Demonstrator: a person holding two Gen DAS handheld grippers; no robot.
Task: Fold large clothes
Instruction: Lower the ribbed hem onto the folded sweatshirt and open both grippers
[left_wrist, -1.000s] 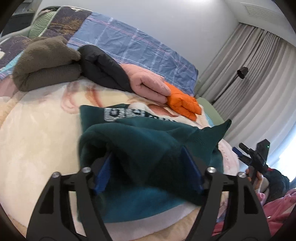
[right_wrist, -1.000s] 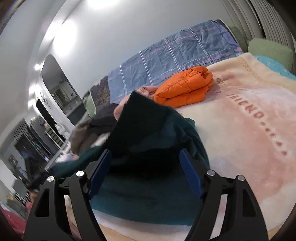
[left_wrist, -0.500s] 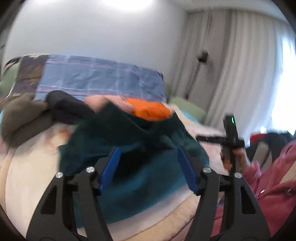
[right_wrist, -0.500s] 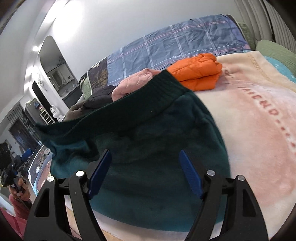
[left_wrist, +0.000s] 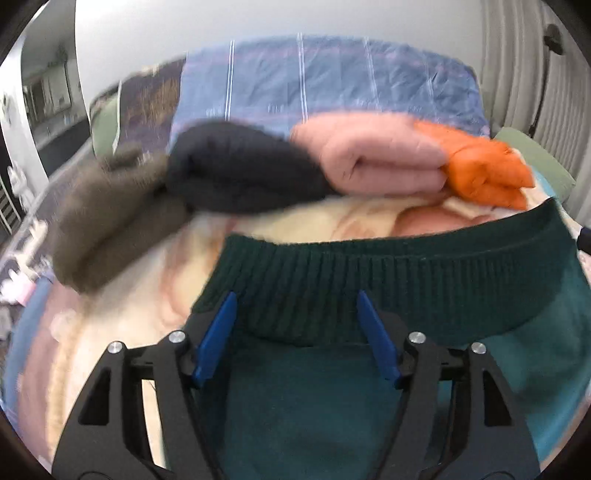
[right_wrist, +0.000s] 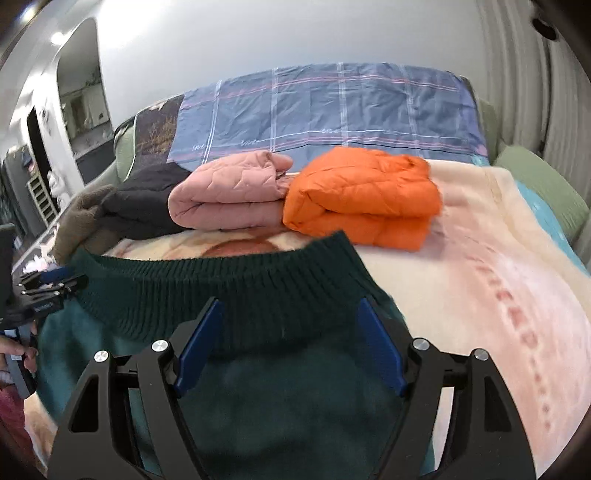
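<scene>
Both grippers have swung the green sweater (left_wrist: 388, 280) across the bed's near edge; left gripper (left_wrist: 295, 332) opening, right gripper (right_wrist: 288, 332) apart over it. Unpinned, its ribbed hem could slump.

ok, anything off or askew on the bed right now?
Nothing stands out. The green sweater lies on the blanket, ribbed hem across both tongs' views. Behind it, orange, pink, black and brown garments sit folded in a row.
</scene>
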